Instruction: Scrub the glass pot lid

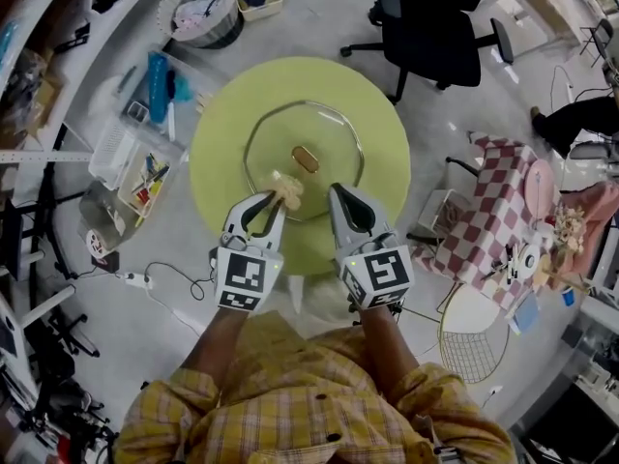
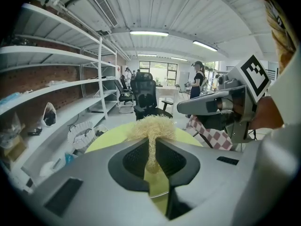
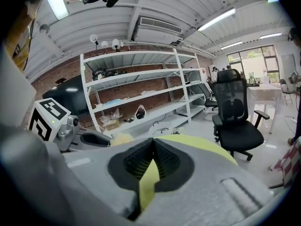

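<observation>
**Left.** The left gripper (image 1: 272,204) has its jaws clamped on a straw-coloured scrubber (image 1: 287,189). Only a thin neck of fibre is pinched, and the tuft bulges out beyond the tips. As I judge it, the risk is that the hold is on soft, compressible fibre. A hard sideways stroke may drag the tuft out, or let the bare jaw tips scrape the glass.

**Centre.** The glass pot lid (image 1: 276,143) lies flat with its knob (image 1: 306,159) up, in the middle of the round green table (image 1: 218,114). Nothing grips it. This is smooth glass on a smooth top, so I expect the lid to slide or spin under the scrubbing push unless it is steadied.

**Right.** The right gripper (image 1: 339,194) has its jaws shut together with nothing between them, and only table green shows through the slit. Closed like this it can press on the lid but cannot pinch the rim, and pressure on the sloped glass may make it skid off.

**Position.** The lid lies just ahead of both grippers. The scrubber overlaps its near rim left of centre, and the right gripper's tips sit over the near rim further right. I cannot tell whether either one touches the glass.
</observation>
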